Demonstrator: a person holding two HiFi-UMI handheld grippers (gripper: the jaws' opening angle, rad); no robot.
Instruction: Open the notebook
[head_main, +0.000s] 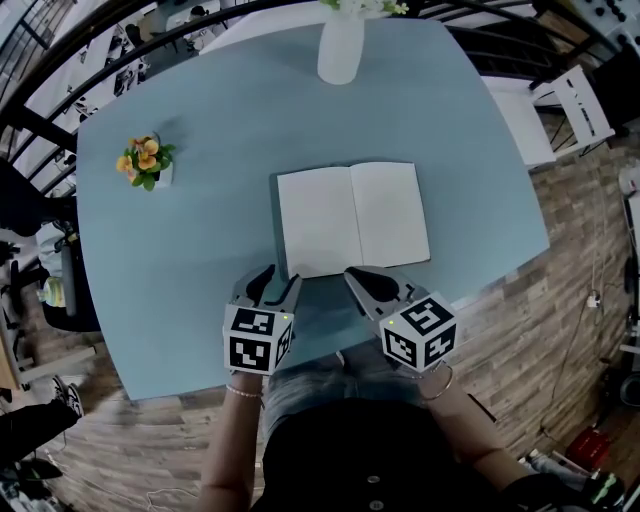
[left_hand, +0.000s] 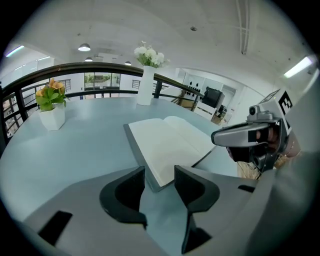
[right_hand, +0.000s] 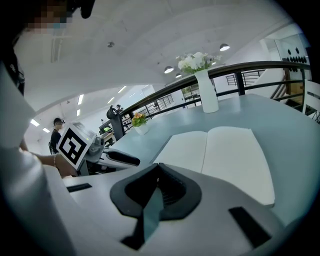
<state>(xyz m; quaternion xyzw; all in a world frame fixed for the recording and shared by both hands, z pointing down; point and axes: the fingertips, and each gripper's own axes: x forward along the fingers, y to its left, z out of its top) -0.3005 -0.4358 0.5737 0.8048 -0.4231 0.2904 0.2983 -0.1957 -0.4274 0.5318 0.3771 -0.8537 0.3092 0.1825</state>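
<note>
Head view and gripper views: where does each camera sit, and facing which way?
Head view: on the person's head, facing steeply down at the open notebook on the table; forearms, left tongs, right tongs show.
Left gripper view: on the left tongs, facing along their parted jaws to the notebook's corner; right tongs at right.
Right gripper view: on the right tongs, looking past their closed jaws across the notebook; left tongs at left.
Shared: both gripper views show the white vase beyond the notebook.

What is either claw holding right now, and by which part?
Nothing. The left claw stands open at the open notebook's near corner; the right claw is shut, empty.
</note>
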